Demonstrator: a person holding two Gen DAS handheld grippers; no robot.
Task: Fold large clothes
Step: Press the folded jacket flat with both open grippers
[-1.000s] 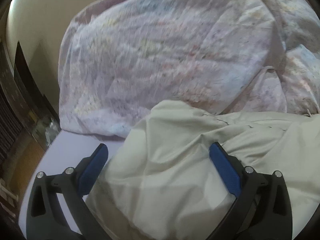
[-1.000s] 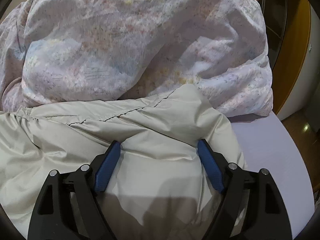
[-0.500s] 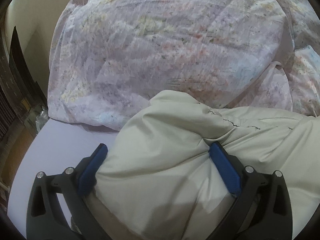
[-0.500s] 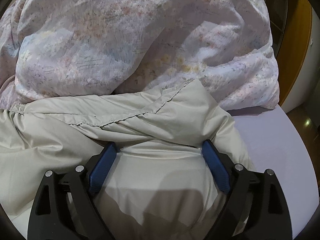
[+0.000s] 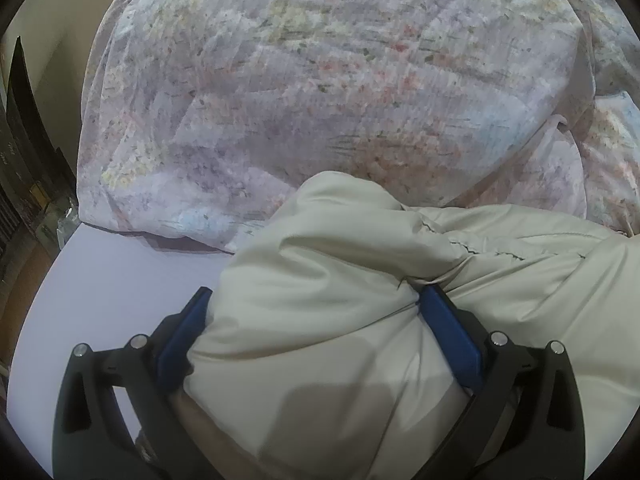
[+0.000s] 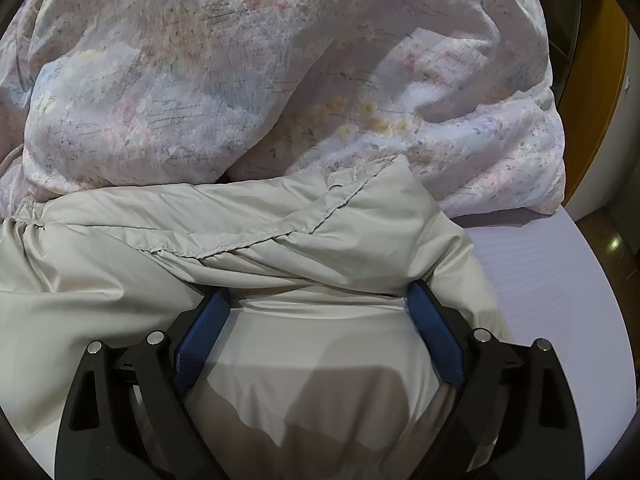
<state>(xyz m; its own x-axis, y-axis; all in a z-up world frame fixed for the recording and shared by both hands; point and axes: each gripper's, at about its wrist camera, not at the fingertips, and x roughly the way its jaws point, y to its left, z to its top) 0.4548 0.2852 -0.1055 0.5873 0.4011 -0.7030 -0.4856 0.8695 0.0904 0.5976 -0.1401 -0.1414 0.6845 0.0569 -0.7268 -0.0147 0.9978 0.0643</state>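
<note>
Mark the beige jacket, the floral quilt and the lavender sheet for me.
beige jacket (image 6: pixel 248 216), right wrist view, on the stitched seam panel.
floral quilt (image 5: pixel 320 80), left wrist view, on the middle of its bulging top.
lavender sheet (image 5: pixel 120 280), left wrist view, on the bare patch left of the jacket.

Right gripper (image 6: pixel 316 300) angled down onto beige padded jacket (image 6: pixel 280 232). Jaws wide, just been opening; blue fingers (image 6: pixel 202 330) sunk into puffy fabric, a fold bulging between them (pads touch cloth, no pinch). Stitched seam runs diagonally above. Floral duvet (image 6: pixel 224 80) heaped behind, touching jacket. Pale lilac bed sheet (image 6: pixel 560 280) bare at right.
</note>
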